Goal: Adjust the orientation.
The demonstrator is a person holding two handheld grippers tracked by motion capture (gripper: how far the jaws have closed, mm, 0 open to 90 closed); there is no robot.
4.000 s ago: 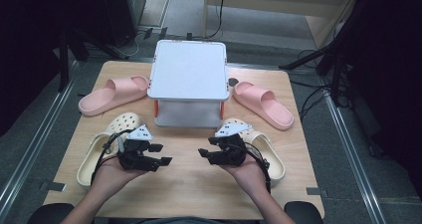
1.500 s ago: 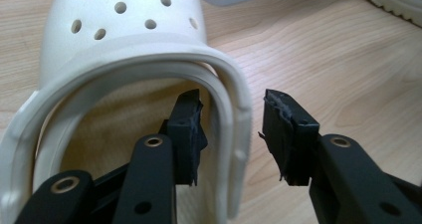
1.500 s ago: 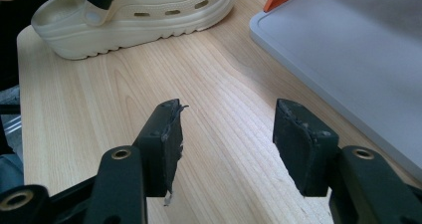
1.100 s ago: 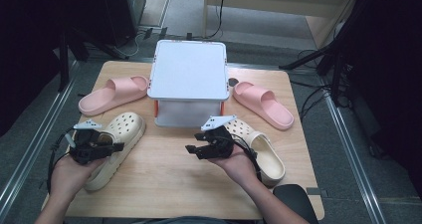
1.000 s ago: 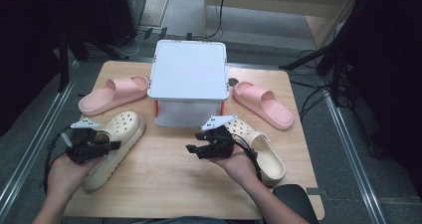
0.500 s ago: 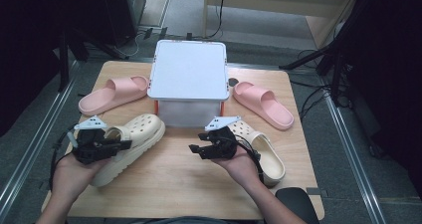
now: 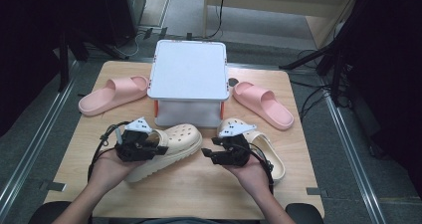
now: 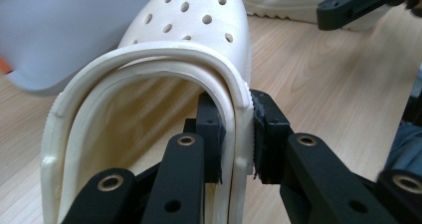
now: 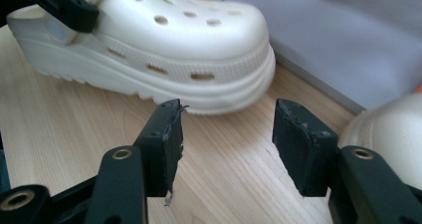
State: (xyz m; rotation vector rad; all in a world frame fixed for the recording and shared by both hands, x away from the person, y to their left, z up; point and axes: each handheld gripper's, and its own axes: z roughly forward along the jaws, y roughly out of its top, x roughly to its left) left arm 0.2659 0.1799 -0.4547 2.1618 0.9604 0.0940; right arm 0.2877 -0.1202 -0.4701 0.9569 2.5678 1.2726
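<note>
Left pink slide point(image 7: 113, 94) near tabletop point(image 7: 199, 194) left edge. Left tongs point(image 8: 236, 134) clamp rim of cream clog point(image 7: 171, 147), clog at tabletop middle, toe toward white box point(image 7: 189, 79) at far edge. Right tongs point(image 9: 226, 134) wide, hold nothing, just beside clog toe. Second cream clog point(image 7: 263, 149) under right hand point(image 7: 249, 171). Right pink slide point(image 7: 263, 104) near right edge.

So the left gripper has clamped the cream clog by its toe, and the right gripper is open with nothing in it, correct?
Not the toe. The left gripper clamps the cream clog by the rim of its heel opening, one jaw inside and one outside, as the left gripper view shows. The right gripper is indeed open with nothing in it.
</note>
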